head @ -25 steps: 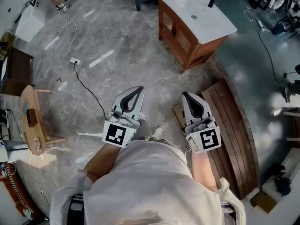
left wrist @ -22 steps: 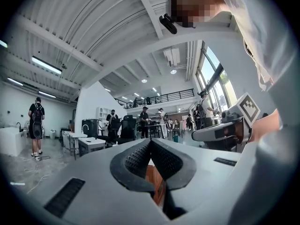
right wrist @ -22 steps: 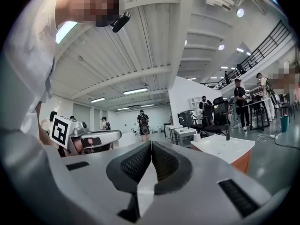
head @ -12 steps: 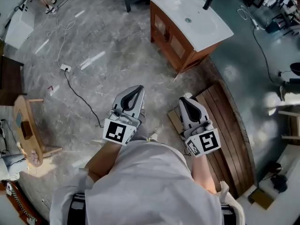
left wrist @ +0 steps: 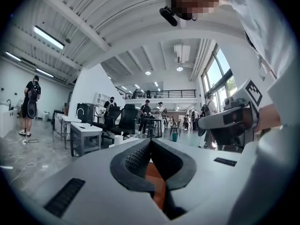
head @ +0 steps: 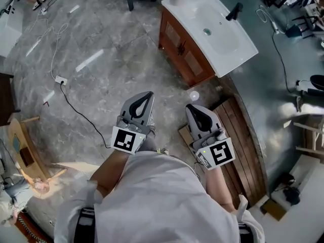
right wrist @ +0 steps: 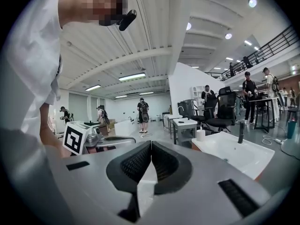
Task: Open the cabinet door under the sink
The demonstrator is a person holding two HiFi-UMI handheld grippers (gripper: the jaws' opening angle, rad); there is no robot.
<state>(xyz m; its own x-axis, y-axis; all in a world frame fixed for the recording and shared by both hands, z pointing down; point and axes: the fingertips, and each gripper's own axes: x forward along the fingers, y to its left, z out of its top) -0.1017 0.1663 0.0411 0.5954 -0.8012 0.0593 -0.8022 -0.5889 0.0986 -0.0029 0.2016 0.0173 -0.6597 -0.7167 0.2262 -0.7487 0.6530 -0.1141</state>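
Closing in on the sink cabinet: nearer than 1 s ago, doors untouched.

Left tongs (head: 148,96) are shut tip to tip with nothing between them. Right tongs (head: 191,108) are likewise closed and empty, and both are held low. Up and to the right, the wooden cabinet (head: 183,52) under the white sink (head: 223,34) has grown larger and slid closer in the head view, but it is still well apart from both tongs. Its 2 panelled doors (head: 195,64) look flush and closed. Judged: approach phase only, with the grasp still ahead.
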